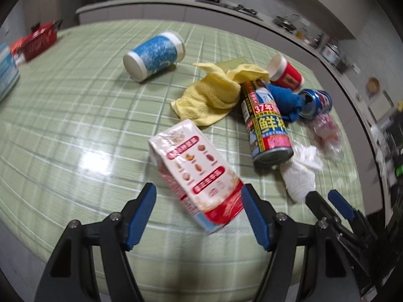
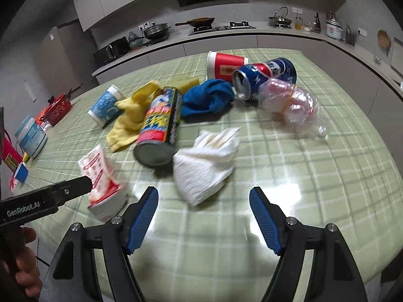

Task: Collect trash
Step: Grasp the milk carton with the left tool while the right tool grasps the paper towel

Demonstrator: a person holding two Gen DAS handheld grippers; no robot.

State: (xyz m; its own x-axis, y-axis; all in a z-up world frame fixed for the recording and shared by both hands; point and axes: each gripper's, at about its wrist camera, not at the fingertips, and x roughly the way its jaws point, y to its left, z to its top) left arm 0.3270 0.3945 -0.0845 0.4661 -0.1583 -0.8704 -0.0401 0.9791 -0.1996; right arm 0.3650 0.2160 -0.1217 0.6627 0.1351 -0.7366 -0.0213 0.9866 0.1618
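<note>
1. Left gripper gaping around the carton lying on the worktop; skewed, it could squirt out.
2. Right gripper unclenched, empty, near the tissue; it might nudge the can rolling.

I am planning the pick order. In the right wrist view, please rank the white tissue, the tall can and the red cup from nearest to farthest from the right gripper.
1. White tissue: just ahead of the open right gripper, centre.
2. Tall can: behind the tissue, to the left, lying down.
3. Red cup: at the far side of the table, on its side.
</note>
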